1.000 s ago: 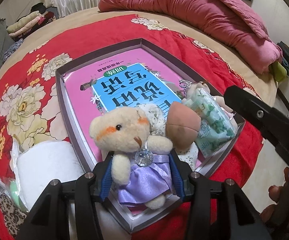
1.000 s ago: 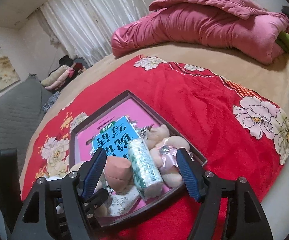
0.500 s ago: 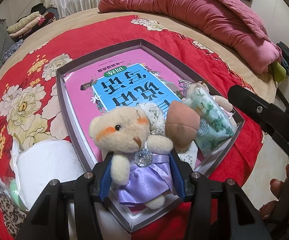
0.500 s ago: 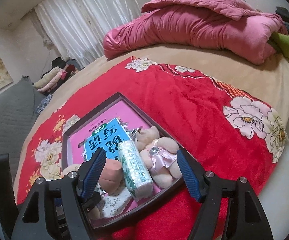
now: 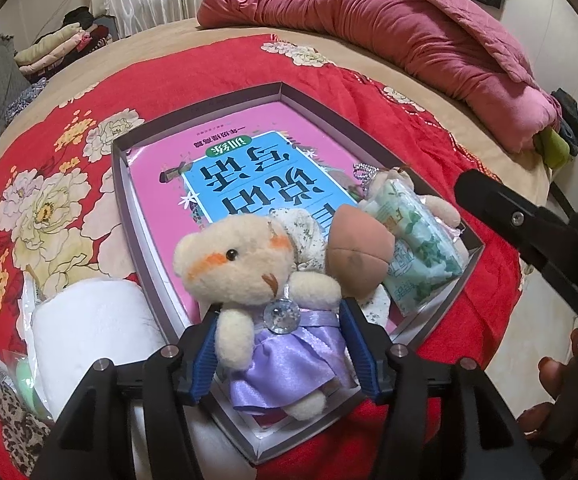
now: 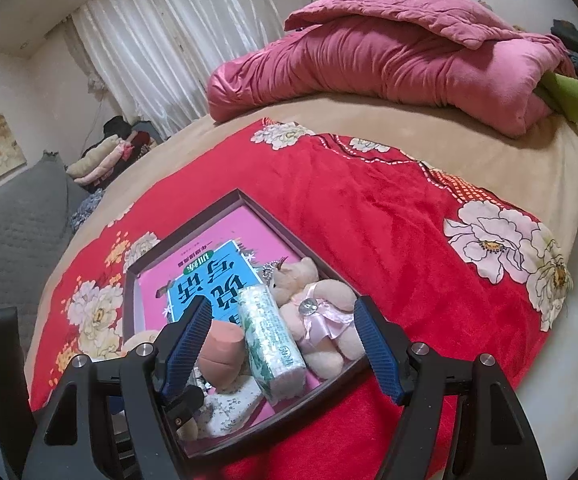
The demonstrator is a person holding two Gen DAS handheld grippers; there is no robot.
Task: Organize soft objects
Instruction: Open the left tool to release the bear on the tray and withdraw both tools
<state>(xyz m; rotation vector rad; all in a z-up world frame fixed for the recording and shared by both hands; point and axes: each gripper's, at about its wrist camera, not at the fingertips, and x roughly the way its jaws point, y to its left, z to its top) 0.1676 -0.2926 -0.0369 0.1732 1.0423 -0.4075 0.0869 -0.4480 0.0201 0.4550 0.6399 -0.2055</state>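
Left wrist view: left gripper (image 5: 279,354), jaws just opening, straddles the soft, light purple-skirted teddy bear (image 5: 267,288) at its squashy waist over the tray's (image 5: 119,184) near corner.

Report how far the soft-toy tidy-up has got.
Done: the pink-dress bear, tissue pack and peach plush lie in the tray. In hand: the purple-dress bear sits in the tray between the left tool, whose jaws have just been opening. Left: the white roll outside the tray.
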